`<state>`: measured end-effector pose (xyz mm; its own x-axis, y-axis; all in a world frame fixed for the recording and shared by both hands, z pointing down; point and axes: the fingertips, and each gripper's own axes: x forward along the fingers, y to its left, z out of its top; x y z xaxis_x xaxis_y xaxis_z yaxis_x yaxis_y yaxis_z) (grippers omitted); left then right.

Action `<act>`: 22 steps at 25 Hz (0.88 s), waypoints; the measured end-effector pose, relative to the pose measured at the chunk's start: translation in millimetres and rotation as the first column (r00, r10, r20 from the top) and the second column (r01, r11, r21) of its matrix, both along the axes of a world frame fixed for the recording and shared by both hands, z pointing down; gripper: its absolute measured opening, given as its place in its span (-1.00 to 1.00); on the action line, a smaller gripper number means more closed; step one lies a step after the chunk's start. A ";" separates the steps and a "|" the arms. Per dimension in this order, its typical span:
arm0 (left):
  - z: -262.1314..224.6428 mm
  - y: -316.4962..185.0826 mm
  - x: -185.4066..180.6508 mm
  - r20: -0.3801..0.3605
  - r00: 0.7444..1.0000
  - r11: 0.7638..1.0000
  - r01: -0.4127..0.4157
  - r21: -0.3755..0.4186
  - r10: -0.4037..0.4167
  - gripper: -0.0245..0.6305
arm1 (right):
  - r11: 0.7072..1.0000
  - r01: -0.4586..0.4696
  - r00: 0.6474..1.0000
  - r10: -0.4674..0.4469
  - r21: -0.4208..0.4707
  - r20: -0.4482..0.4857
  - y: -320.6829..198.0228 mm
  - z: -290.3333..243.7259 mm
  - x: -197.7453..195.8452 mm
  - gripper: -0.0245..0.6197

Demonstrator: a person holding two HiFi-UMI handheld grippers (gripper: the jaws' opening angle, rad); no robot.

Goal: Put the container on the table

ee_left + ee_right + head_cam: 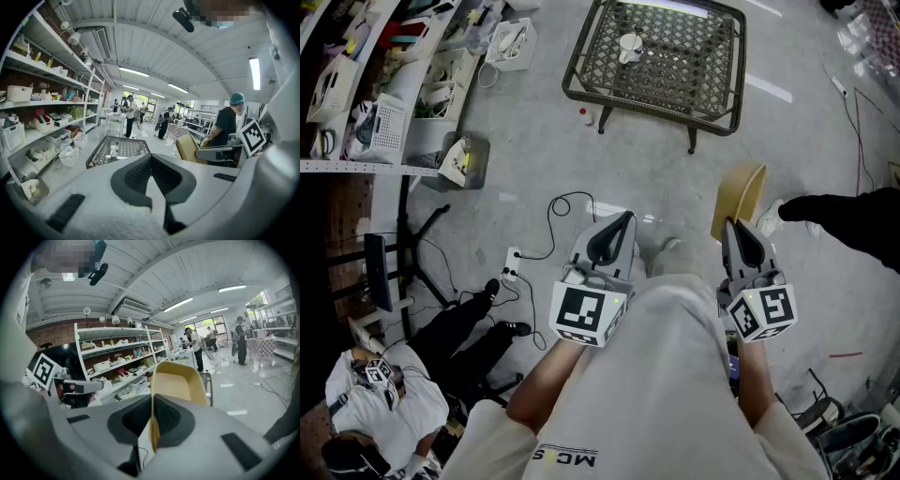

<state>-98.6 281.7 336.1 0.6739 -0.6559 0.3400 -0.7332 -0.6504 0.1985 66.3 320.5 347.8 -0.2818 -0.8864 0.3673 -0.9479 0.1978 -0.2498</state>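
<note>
**Right claw holding container over the floor, not on the table yet**

Right gripper [739,240] [152,401] is clamping the container's wall – jaws are pinching the thin yellow rim edge-on, with the tub sticking out past the fingertips. The container [739,195] [178,383] is a tan-yellow open tub; it is hanging in the air ahead of the person, over the floor [534,159], well apart from the table.

Left gripper [614,234] [152,160] is sitting with its jaws pressed together and nothing between them. It is pointing the same way, beside the right one, with the person's legs between the two.

The table [573,82] [123,151] – a dark metal lattice top on short legs – is standing farther out, ahead and a bit to the left. A small white object [630,45] is lying on the tabletop, left of its middle in the head view; I can't tell what it is.

Shelving [384,94] loaded with baskets is running along the left side. A power strip [513,267] with a black cable is lying on the floor near the left gripper. A seated person [384,384] is occupying the lower left corner of the head view.
</note>
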 end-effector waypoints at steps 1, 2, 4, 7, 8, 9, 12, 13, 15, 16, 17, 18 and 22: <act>-1.7 5.9 1.2 0.002 1.000 1.000 0.003 -0.002 -0.003 -0.85 | 1.000 -0.002 1.000 0.002 -0.001 0.005 9.2 -2.6 -1.8 -0.84; -3.5 11.7 2.9 0.002 1.000 1.000 0.005 -0.004 -0.005 -0.85 | 1.000 -0.003 1.000 0.003 -0.002 0.010 17.9 -5.3 -3.0 -0.84; -8.4 23.9 9.2 -0.001 1.000 1.000 0.006 -0.007 -0.006 -0.85 | 1.000 -0.008 1.000 0.008 0.001 0.016 33.3 -11.9 -1.2 -0.84; -16.8 41.3 24.1 -0.007 1.000 1.000 -0.002 0.003 0.002 -0.85 | 1.000 -0.011 1.000 0.011 0.022 -0.008 49.7 -21.6 10.6 -0.84; -18.4 45.0 29.3 -0.004 1.000 1.000 -0.005 0.009 0.006 -0.85 | 1.000 -0.014 1.000 0.015 0.028 -0.018 52.3 -22.2 15.8 -0.84; -19.2 48.6 34.3 -0.001 1.000 1.000 -0.008 0.013 0.008 -0.85 | 0.999 -0.019 1.000 0.020 0.031 -0.021 54.7 -21.7 21.1 -0.84; -20.5 58.9 47.8 0.006 1.000 1.000 -0.008 0.023 0.008 -0.85 | 0.998 -0.035 0.999 0.034 0.044 0.004 61.3 -20.2 37.2 -0.84; -21.5 60.0 51.2 0.007 1.000 1.000 -0.007 0.030 0.007 -0.85 | 0.998 -0.041 0.999 0.040 0.053 0.011 61.4 -20.8 42.3 -0.83; -23.8 62.3 55.7 0.015 1.000 0.999 -0.003 0.041 0.002 -0.85 | 0.996 -0.049 0.999 0.047 0.069 0.027 62.5 -22.9 50.0 -0.83; -24.3 64.7 57.9 0.021 1.000 0.999 -0.001 0.045 0.000 -0.85 | 0.996 -0.051 0.998 0.049 0.076 0.036 64.7 -23.5 53.5 -0.83; -24.4 67.2 61.1 0.026 1.000 0.999 0.000 0.048 -0.001 -0.85 | 0.995 -0.053 0.998 0.050 0.082 0.043 67.1 -23.7 57.8 -0.83; -24.3 69.1 65.3 0.029 1.000 0.999 0.001 0.050 -0.003 -0.85 | 0.995 -0.054 0.998 0.050 0.089 0.049 68.9 -24.2 62.7 -0.83; -22.1 73.7 84.2 0.029 1.000 0.999 0.008 0.049 -0.010 -0.85 | 0.992 -0.056 0.997 0.050 0.116 0.054 70.6 -26.0 83.1 -0.83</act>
